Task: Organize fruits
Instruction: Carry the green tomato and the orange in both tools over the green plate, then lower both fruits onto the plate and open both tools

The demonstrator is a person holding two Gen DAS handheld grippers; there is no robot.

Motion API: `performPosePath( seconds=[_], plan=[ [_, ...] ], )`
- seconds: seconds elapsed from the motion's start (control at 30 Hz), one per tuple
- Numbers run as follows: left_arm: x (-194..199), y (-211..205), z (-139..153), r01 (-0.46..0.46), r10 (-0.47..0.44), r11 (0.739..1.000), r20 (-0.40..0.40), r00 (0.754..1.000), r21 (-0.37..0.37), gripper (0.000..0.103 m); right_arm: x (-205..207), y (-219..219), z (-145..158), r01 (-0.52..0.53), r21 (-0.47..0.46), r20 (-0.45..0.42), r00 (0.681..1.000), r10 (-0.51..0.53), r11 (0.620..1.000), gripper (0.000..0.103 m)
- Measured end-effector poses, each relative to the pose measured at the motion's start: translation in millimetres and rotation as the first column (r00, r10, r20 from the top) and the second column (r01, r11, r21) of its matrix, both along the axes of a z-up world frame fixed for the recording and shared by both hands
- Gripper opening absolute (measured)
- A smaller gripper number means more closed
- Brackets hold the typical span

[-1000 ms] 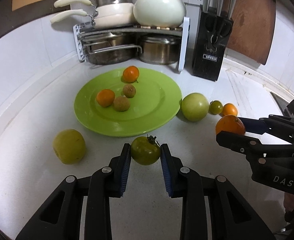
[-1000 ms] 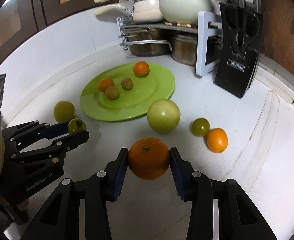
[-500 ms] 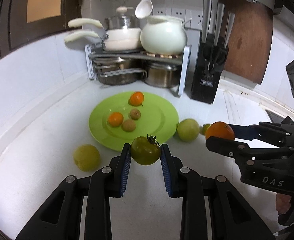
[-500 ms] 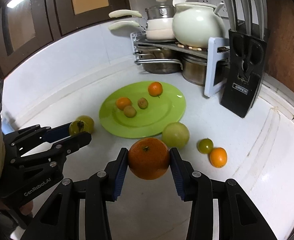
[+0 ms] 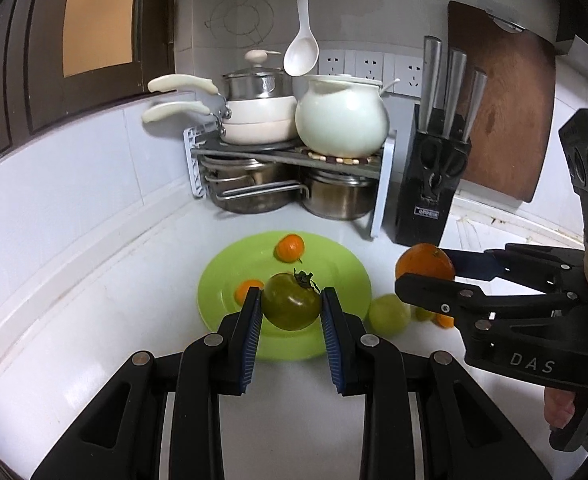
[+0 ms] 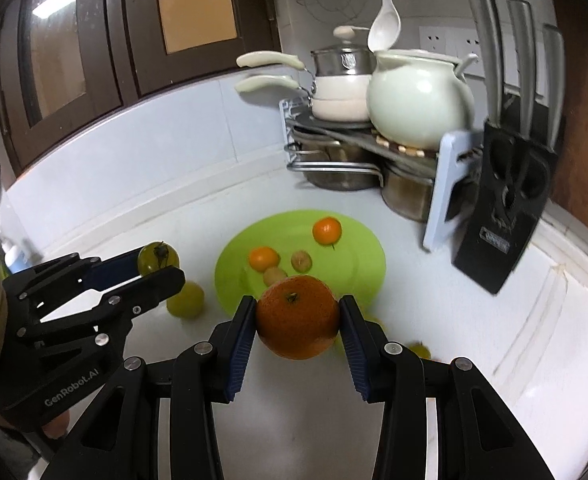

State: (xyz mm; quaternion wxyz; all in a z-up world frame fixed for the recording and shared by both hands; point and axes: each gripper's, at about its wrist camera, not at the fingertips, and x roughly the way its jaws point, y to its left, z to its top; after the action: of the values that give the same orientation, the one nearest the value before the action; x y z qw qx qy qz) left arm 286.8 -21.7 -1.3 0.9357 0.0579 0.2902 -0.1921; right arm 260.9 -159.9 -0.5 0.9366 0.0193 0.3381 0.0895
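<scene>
Fruit in transit: left claw (image 5: 291,306) pinching green tomato (image 5: 291,301), right claw (image 6: 298,322) pinching orange (image 6: 298,317), green plate (image 5: 346,276) lying ahead and below both, nearer the left.

green tomato (image 5: 291,306): dark, stem up, held in the air above the near rim of the green plate (image 5: 346,276)
large orange (image 6: 298,317): held aloft (navel facing up)
plate: two small oranges (image 6: 327,230), two brownish fruits (image 6: 301,260)
counter: yellow-green fruits (image 6: 185,299) just off the plate's left and right rims
</scene>
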Motion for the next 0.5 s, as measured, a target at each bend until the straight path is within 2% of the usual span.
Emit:
performPosePath(
  seconds=[0.5],
  plan=[
    [70, -4, 3, -0.024, 0.024, 0.998, 0.0, 1.0, 0.052, 0.03, 74, -1, -2, -0.025, -0.015, -0.013, 1.0, 0.025, 1.0, 0.043]
  ],
)
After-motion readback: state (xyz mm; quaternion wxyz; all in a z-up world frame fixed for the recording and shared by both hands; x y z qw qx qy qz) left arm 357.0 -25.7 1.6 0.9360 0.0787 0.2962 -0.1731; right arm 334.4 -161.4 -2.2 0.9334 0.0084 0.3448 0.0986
